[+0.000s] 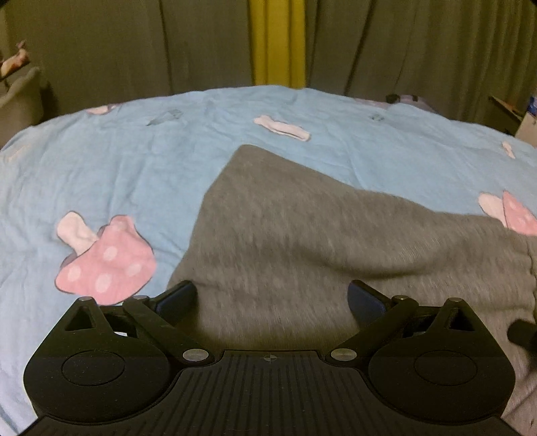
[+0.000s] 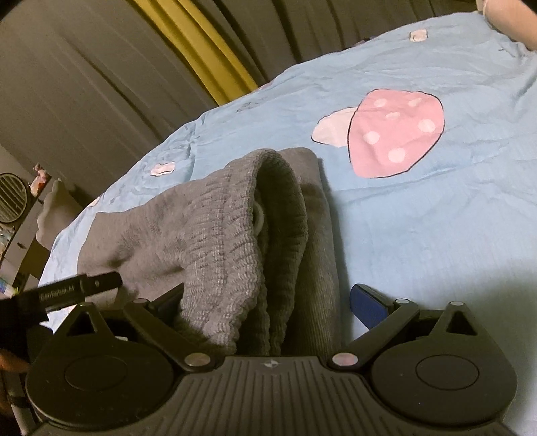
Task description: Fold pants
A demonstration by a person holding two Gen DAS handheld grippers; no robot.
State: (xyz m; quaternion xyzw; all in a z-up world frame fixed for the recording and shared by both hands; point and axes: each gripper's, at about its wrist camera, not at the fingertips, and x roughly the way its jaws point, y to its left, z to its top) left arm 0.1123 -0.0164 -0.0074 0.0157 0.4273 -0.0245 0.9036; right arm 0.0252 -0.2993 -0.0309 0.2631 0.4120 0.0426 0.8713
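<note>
Grey pants [image 1: 302,234] lie on a light blue sheet [image 1: 100,167] printed with pink mushrooms. In the left wrist view one corner of the cloth points away from me. My left gripper [image 1: 272,298] hangs open just above the near part of the cloth, its fingers wide apart. In the right wrist view the ribbed waistband [image 2: 235,218] of the pants [image 2: 141,234] is doubled over and bunched. It runs between the spread fingers of my right gripper [image 2: 268,302], which is open. A black bar of the left gripper unit [image 2: 80,288] shows at the left.
Grey curtains [image 1: 134,43] with a yellow strip [image 1: 278,40] hang behind the bed. A round fan [image 2: 11,198] and furniture stand past the bed's left edge. Bare sheet [image 2: 436,218] lies to the right of the waistband. Part of a person shows at the top right corner [image 2: 510,20].
</note>
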